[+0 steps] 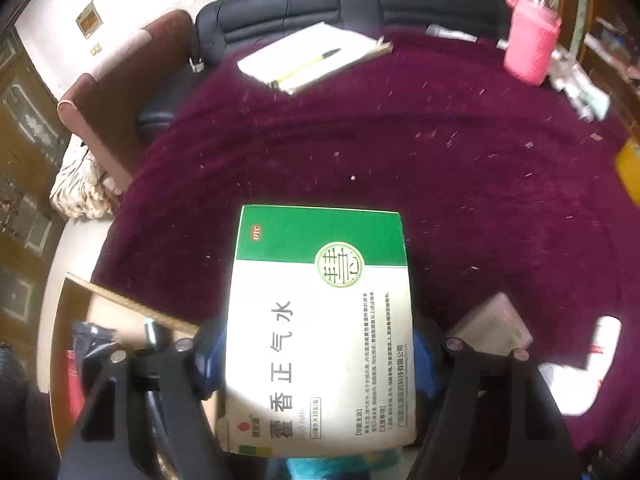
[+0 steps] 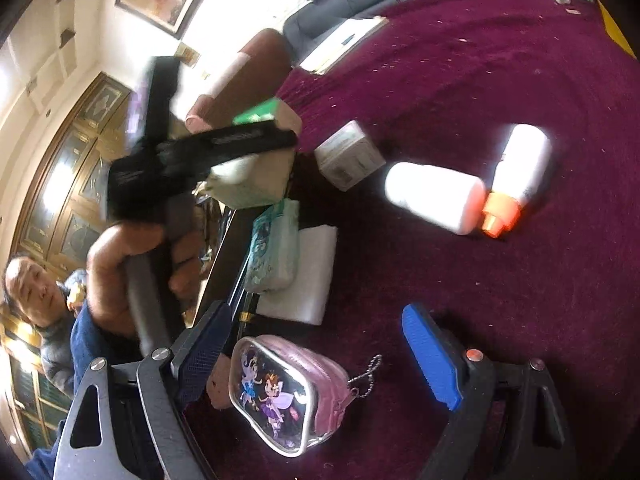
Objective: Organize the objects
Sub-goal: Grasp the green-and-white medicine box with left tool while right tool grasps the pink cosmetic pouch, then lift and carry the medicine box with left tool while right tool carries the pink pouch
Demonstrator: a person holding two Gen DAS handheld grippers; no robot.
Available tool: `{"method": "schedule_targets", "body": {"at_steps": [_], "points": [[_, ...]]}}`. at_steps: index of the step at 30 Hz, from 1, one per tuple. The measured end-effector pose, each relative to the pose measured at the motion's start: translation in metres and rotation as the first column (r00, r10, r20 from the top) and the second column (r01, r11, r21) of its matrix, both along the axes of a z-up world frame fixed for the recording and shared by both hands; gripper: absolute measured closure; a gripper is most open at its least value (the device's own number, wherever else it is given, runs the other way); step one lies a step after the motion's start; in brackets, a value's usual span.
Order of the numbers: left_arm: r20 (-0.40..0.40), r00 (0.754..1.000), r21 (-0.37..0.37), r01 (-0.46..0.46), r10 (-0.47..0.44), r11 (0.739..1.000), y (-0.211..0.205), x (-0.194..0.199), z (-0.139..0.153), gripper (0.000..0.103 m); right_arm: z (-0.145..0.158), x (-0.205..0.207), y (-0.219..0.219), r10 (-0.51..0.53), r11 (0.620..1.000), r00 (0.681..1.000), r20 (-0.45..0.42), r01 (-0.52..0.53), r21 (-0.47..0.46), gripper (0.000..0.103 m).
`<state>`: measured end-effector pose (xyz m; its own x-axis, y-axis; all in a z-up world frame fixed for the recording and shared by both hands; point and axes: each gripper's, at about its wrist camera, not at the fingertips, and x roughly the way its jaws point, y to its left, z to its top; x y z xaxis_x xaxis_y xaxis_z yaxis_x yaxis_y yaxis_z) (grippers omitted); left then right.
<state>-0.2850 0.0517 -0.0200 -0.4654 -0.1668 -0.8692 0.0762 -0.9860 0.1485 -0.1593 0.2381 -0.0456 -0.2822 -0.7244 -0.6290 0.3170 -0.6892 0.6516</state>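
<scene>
A green and white medicine box (image 1: 320,320) stands between the blue pads of my left gripper (image 1: 318,360), which press on both its sides. In the right wrist view the same box (image 2: 256,184) hangs in that gripper over the near left edge of the maroon tablecloth (image 2: 480,280), with a person's hand (image 2: 132,272) on the handle. My right gripper (image 2: 316,360) is open, its blue pads wide apart. A pink cartoon pouch (image 2: 288,392) lies on the cloth below and between them, untouched.
On the cloth lie a white bottle (image 2: 434,196), an orange-capped bottle (image 2: 520,168), a small white box (image 2: 348,156) and a teal tissue pack (image 2: 274,244) on a white pad. Further back are a notepad with a pen (image 1: 312,56) and a pink cylinder (image 1: 530,46).
</scene>
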Motion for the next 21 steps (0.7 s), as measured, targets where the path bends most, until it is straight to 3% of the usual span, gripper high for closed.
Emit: {"method": "schedule_targets", "body": {"at_steps": [3, 7, 14, 17, 21], "points": [[-0.086, 0.996, 0.067, 0.003, 0.003, 0.998, -0.007, 0.027, 0.024, 0.031, 0.003, 0.007, -0.016, 0.065, 0.997, 0.997, -0.049, -0.064, 0.037, 0.011], [-0.215, 0.977, 0.089, 0.010, 0.010, 0.996, -0.015, 0.075, 0.051, 0.031, 0.003, 0.022, -0.045, 0.183, 0.979, 0.976, -0.118, -0.169, 0.115, 0.011], [-0.423, 0.904, 0.140, 0.004, 0.057, 0.990, -0.030, 0.122, 0.068, 0.031, 0.004, 0.043, -0.072, 0.390, 0.909, 0.904, -0.176, -0.346, 0.234, 0.010], [-0.468, 0.882, 0.144, 0.018, 0.052, 0.989, -0.033, 0.122, 0.063, 0.031, 0.003, 0.060, -0.079, 0.490, 0.850, 0.850, -0.193, -0.418, 0.321, 0.008], [-0.443, 0.897, 0.145, 0.071, 0.001, 0.987, -0.030, 0.117, 0.051, 0.031, 0.000, 0.077, -0.095, 0.551, 0.783, 0.804, -0.225, -0.405, 0.472, 0.008]]}}
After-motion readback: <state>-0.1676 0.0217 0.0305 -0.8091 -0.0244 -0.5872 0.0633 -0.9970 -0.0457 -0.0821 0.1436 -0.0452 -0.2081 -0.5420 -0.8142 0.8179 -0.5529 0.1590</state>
